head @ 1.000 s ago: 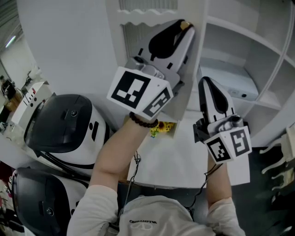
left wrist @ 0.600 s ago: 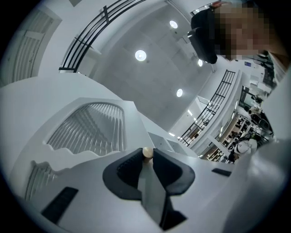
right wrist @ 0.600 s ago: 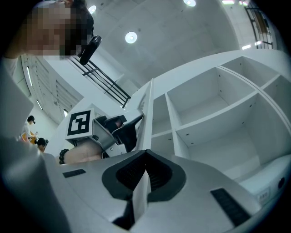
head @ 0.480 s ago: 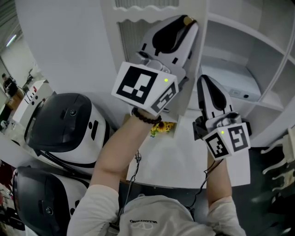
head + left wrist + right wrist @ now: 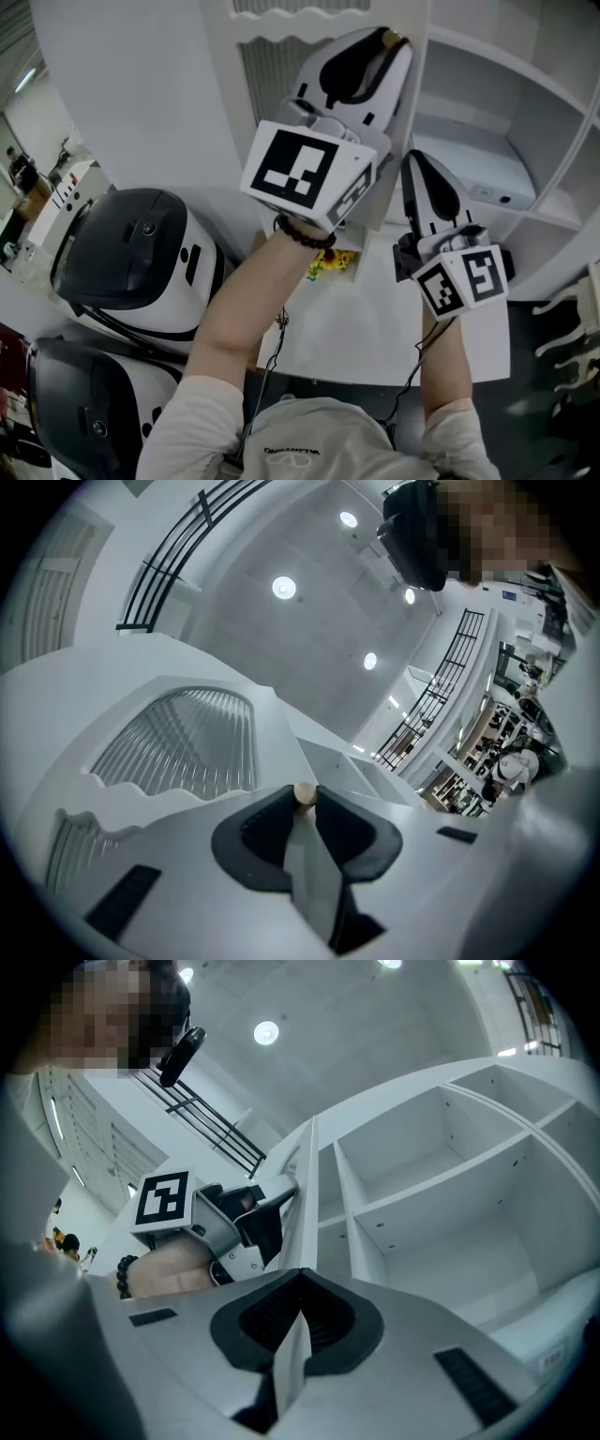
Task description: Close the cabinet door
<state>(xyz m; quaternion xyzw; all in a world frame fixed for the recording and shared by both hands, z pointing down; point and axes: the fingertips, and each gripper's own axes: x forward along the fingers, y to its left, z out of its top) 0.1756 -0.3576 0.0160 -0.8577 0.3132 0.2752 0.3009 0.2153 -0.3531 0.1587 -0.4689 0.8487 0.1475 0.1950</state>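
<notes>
Leftmost in the head view, two white appliances with dark domed lids [image 5: 131,253] stand one below the other, well apart from the cabinet. Next comes the cabinet door [image 5: 281,84], a white louvred panel with a scalloped top rail. It stands open, swung out toward the person, with its free edge facing them.

The left gripper [image 5: 384,45] is raised high along that edge. In the left gripper view, the door [image 5: 178,742] fills the left side. The left gripper [image 5: 302,810] has its dark pads clamped on the door's thin edge, which shows as a pale strip between them. A small wooden knob [image 5: 305,792] sits right at the fingertips. A beaded bracelet [image 5: 305,242] circles that wrist, and below it a small yellow object [image 5: 328,261] lies on a white tabletop [image 5: 375,337].

Lower and to the right, the right gripper [image 5: 412,161] meets the same edge. In the right gripper view, its jaws [image 5: 300,1274] are drawn close on the door edge [image 5: 307,1185], with only a narrow white strip showing between the pads.

Rightmost are the cabinet's open shelves [image 5: 506,103], with a white box [image 5: 473,169] on one of them.
</notes>
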